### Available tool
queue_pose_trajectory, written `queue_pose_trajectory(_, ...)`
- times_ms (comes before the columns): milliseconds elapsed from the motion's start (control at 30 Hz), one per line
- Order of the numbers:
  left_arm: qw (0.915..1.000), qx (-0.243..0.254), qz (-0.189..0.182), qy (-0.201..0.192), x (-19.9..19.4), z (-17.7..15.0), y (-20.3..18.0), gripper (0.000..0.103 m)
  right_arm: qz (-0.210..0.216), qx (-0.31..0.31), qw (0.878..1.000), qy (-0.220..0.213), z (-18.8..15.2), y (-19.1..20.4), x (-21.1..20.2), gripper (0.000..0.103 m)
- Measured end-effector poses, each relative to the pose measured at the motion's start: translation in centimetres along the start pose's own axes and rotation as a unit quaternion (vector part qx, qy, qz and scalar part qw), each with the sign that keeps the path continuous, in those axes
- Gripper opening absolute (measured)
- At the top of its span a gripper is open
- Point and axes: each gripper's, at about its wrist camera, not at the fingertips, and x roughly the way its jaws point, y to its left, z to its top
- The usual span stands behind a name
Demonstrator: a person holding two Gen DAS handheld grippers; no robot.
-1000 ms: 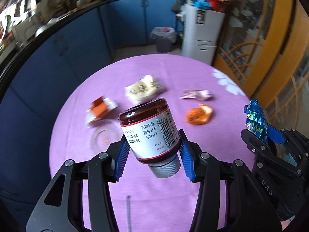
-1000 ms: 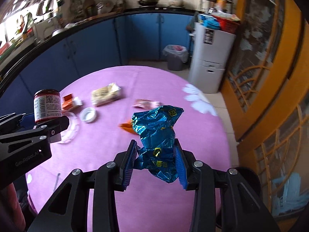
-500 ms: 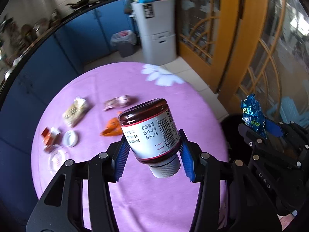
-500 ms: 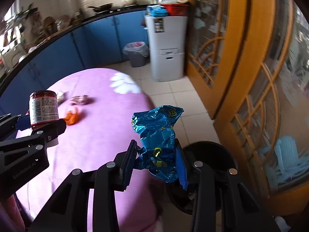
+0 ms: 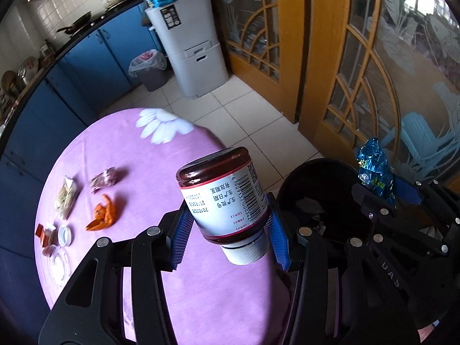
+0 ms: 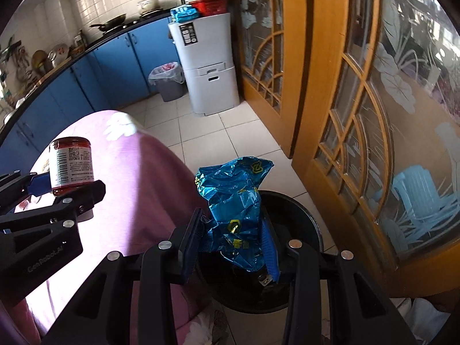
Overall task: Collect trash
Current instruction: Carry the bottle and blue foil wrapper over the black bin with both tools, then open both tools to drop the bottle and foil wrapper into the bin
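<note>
My left gripper point(image 5: 228, 231) is shut on a dark red jar point(image 5: 222, 194) with a white label and white cap, held cap-down over the table's right edge. It also shows in the right wrist view point(image 6: 71, 165). My right gripper point(image 6: 234, 243) is shut on a crumpled blue foil wrapper point(image 6: 234, 204), held above a black trash bin point(image 6: 299, 212) on the floor. The bin point(image 5: 313, 181) and the wrapper point(image 5: 373, 169) also show in the left wrist view, right of the jar.
The round table has a purple cloth point(image 5: 138, 155) with an orange wrapper point(image 5: 103, 214), a pink wrapper point(image 5: 105, 176), a beige packet point(image 5: 67, 197), a white cap point(image 5: 64, 234) and small scraps. A grey lined bin point(image 6: 168, 82), a white cabinet point(image 6: 208, 66) and wooden glass doors point(image 6: 359, 86) stand around.
Both grippers have swung right, away from the table centre, with the jar and wrapper still held. The black bin now lies under the right gripper.
</note>
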Motion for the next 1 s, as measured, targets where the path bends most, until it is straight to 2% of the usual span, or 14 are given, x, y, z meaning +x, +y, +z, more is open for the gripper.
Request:
queue_pose_trajectory(567,0.9984,0.021,-0.029,0.044,3.5,1.9,-5.3,0.052,-0.009,0.029,0.999,0.023,-1.2,-4.1,1.8,0.039)
queue_pose_trajectory(633,0.9985,0.024,-0.027,0.042,3.5,2.2,-5.7,0.057,-0.012,0.031,0.999,0.025,-1.3,-4.4,2.0,0.039)
queue_pose_trajectory(667,0.9986,0.025,-0.024,0.040,3.5,2.3,-5.8,0.059,-0.011,0.028,0.999,0.026,-1.4,-4.5,2.2,0.045)
queue_pose_trajectory(700,0.9986,0.026,-0.024,0.038,3.5,2.4,-5.9,0.060,-0.009,0.027,0.999,0.029,-1.4,-4.6,2.3,0.055)
queue_pose_trajectory(733,0.9987,0.026,-0.024,0.035,3.4,2.5,-6.1,0.060,-0.010,0.027,0.999,0.029,-1.5,-4.7,2.4,0.083)
queue_pose_trajectory(767,0.9990,0.027,-0.023,0.028,3.2,2.6,-6.2,0.060,-0.011,0.029,0.999,0.025,-1.5,-4.8,2.4,0.089)
queue_pose_trajectory(1000,0.9986,0.042,-0.029,0.011,2.4,3.0,-7.3,0.058,-0.027,0.042,0.998,0.024,-1.5,-6.3,2.4,0.089)
